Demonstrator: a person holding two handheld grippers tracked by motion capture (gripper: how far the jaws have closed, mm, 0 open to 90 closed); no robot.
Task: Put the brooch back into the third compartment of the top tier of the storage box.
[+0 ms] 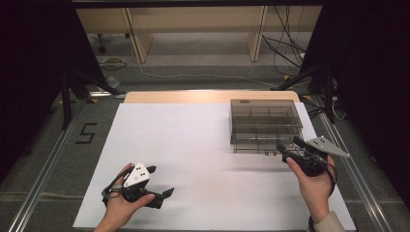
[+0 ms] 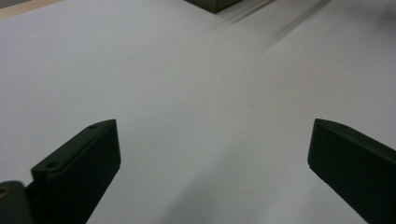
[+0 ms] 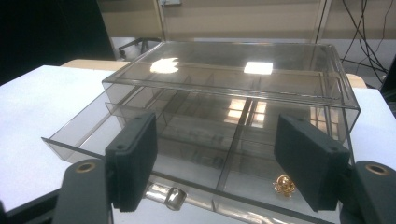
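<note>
Right gripper's (image 3: 215, 163) jaws stood wide apart with nothing pinched, just in front of the smoky clear plastic drawer box (image 3: 233, 93) at the far right of the white worktop (image 1: 193, 145). Its bottom drawer (image 3: 154, 154) sat partly pulled out, small gold trinket (image 3: 284, 185) inside. Looked like it had let go of the clear knob (image 3: 173, 197); next it'd need to line up on that. Left gripper (image 1: 157, 181) idled open. Back compartments were too murky to read.
</note>
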